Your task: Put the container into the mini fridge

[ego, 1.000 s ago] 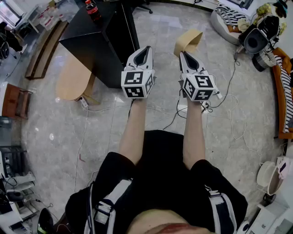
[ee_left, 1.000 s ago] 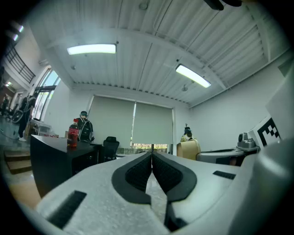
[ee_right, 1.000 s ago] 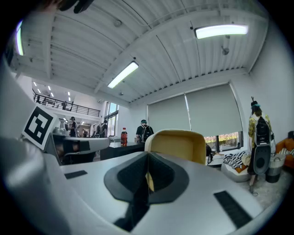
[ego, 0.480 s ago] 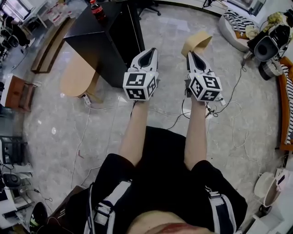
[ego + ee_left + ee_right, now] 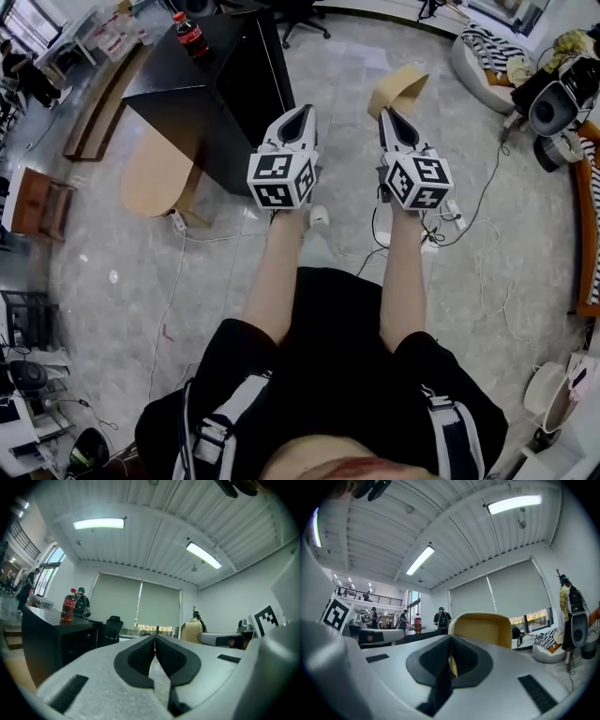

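Head view: left hand-held gripper [image 5: 304, 111] and right hand-held gripper [image 5: 387, 113] are both pressed together, empty; floor cables [image 5: 225, 235] underfoot could trip the person nearing the mini fridge [image 5: 202, 103].

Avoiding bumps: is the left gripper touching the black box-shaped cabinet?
Apart. In the left gripper view the left gripper ends in open air; the black box-shaped cabinet stands beyond, leftward.
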`<action>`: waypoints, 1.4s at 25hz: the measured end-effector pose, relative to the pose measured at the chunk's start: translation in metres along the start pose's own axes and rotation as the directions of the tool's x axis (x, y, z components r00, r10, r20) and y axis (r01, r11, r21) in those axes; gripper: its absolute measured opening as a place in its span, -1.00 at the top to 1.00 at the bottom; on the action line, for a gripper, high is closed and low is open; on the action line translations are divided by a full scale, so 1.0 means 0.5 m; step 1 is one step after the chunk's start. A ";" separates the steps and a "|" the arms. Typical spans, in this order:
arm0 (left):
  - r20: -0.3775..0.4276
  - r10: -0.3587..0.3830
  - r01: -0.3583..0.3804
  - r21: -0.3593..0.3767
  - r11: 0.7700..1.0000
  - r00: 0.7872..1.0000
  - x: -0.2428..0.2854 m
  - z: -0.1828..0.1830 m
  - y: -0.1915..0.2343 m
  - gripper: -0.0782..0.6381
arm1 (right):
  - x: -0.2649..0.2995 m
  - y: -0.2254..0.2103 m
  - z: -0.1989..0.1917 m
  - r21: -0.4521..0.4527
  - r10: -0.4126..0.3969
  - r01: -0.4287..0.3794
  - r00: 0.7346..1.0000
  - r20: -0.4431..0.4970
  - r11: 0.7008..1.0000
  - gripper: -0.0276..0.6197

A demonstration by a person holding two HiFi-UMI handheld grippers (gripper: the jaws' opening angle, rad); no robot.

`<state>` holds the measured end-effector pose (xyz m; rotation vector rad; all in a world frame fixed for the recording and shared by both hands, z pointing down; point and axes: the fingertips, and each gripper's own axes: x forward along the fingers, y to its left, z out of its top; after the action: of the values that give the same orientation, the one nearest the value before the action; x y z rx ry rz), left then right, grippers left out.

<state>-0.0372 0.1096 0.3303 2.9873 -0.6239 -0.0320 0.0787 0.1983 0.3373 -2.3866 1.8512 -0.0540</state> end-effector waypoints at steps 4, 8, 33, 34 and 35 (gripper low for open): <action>-0.001 0.005 -0.005 -0.033 0.999 1.000 0.092 -0.013 0.059 0.75 | 0.091 -0.050 -0.013 -0.010 -0.011 0.011 1.000 -0.016 1.000 0.87; -0.067 0.020 -0.023 -0.043 0.999 0.998 0.186 -0.039 0.125 0.75 | 0.194 -0.092 -0.050 0.047 -0.014 0.016 0.998 -0.056 0.999 0.87; -0.192 0.058 -0.084 -0.132 0.988 0.980 0.609 -0.138 0.443 0.75 | 0.738 -0.182 -0.166 -0.133 0.136 -0.187 0.937 -0.322 0.973 0.87; -0.193 0.078 -0.104 -0.128 0.986 0.978 0.608 -0.135 0.453 0.75 | 0.751 -0.172 -0.168 -0.153 0.165 -0.228 0.925 -0.342 0.962 0.87; -0.197 0.097 -0.123 -0.124 0.985 0.976 0.604 -0.134 0.460 0.75 | 0.760 -0.160 -0.172 -0.169 0.195 -0.271 0.910 -0.366 0.948 0.87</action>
<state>0.1506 -0.2159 0.4175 2.7770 -0.7307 0.2085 0.2424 -0.1561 0.4146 -2.3916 2.4087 -0.2807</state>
